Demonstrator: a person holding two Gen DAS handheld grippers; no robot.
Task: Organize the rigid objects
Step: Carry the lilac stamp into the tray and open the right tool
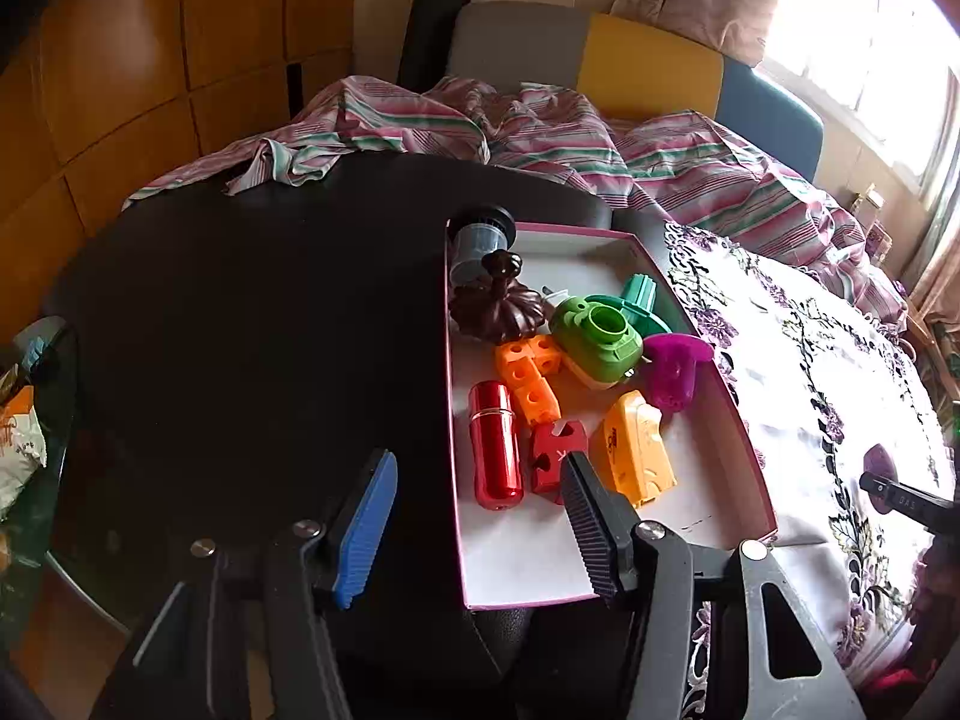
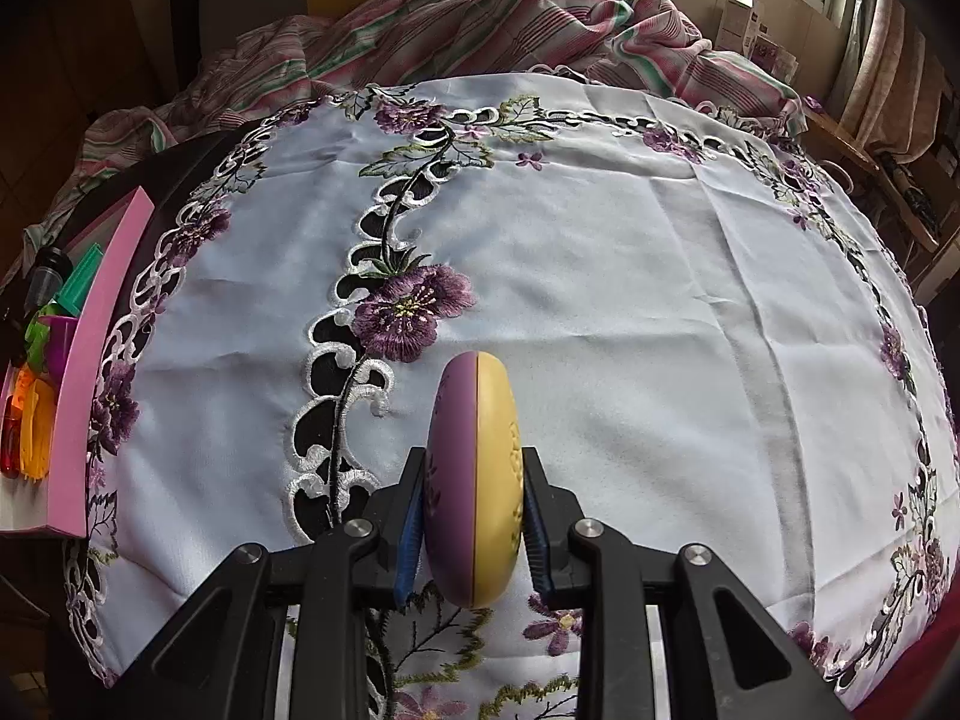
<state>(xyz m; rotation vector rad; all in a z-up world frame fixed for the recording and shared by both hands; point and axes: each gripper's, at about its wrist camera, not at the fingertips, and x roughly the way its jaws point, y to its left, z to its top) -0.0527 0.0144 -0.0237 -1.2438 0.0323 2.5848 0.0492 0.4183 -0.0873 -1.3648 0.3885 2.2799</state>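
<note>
A pink-edged box lid (image 1: 738,420) lies on the table and holds several toys: a red cylinder (image 1: 495,447), orange blocks (image 1: 531,375), a red block (image 1: 555,459), a yellow piece (image 1: 636,450), a green camera toy (image 1: 597,342), a magenta cup (image 1: 675,369), a brown ornament (image 1: 498,306). My left gripper (image 1: 477,474) is open and empty, low over the box's near left edge. My right gripper (image 2: 474,492) is shut on a purple and yellow disc (image 2: 474,480), held on edge above the embroidered cloth (image 2: 600,300). The box also shows in the right wrist view (image 2: 84,360), at far left.
The black table top (image 1: 240,330) lies left of the box. A striped cloth (image 1: 540,132) is bunched at the table's far side. A bag (image 1: 18,438) sits at the left edge. The right gripper's tip with the disc (image 1: 879,474) shows at right.
</note>
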